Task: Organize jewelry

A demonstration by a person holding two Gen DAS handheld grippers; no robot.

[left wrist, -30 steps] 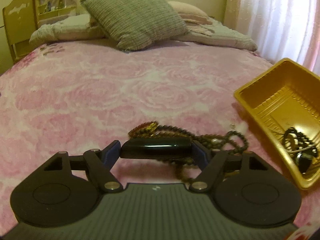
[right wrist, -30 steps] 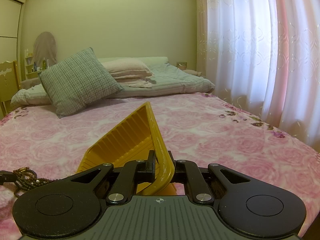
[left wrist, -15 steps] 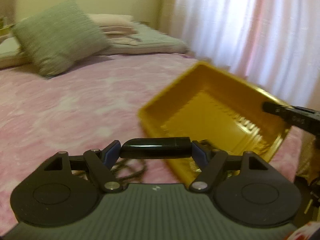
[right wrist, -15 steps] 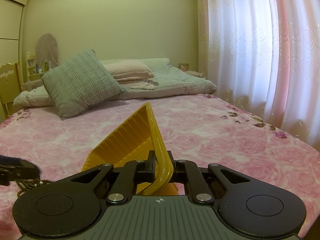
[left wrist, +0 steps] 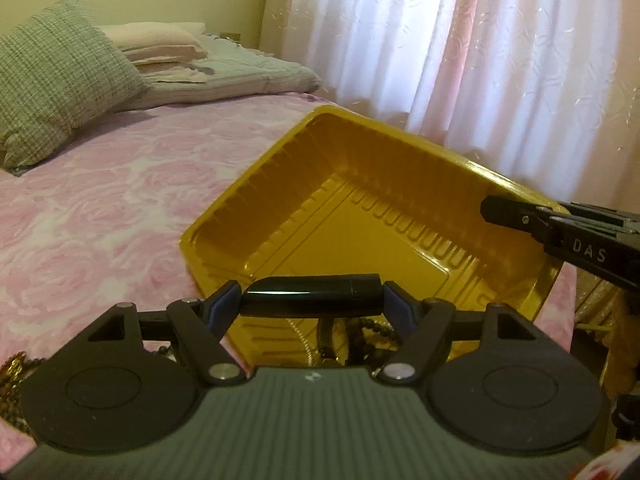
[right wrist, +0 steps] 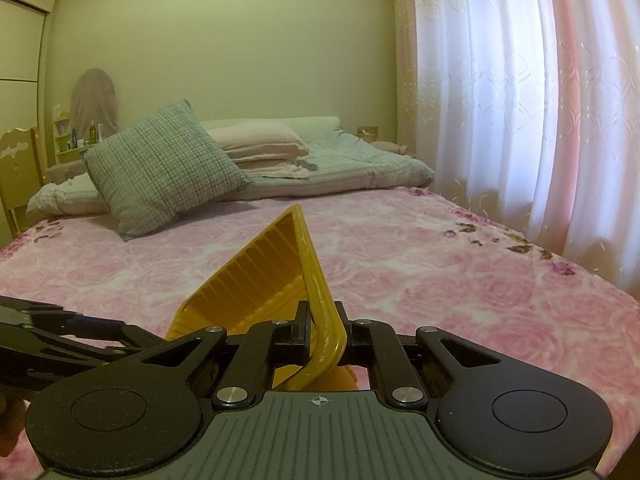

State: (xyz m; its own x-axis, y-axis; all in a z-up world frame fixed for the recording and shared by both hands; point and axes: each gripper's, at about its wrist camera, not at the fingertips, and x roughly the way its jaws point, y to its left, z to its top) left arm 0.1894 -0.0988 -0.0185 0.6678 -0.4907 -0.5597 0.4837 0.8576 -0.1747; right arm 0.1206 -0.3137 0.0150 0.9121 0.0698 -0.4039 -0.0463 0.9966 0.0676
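Partly done: some beaded pieces point(left wrist: 372, 330) already in the tray point(left wrist: 320, 208), just beyond and below the left hand-held gripper point(left wrist: 312, 300); more beads point(left wrist: 12, 376) left on the bed point(left wrist: 100, 200) at its lower left. Left hand-held gripper spread wide yet clamped end to end on a black tube point(left wrist: 312, 295), poised above the tray's near edge, not yet released. Right hand-held gripper point(right wrist: 320, 344) closed tight on the tray's rim, tilting the tray up off the bed.
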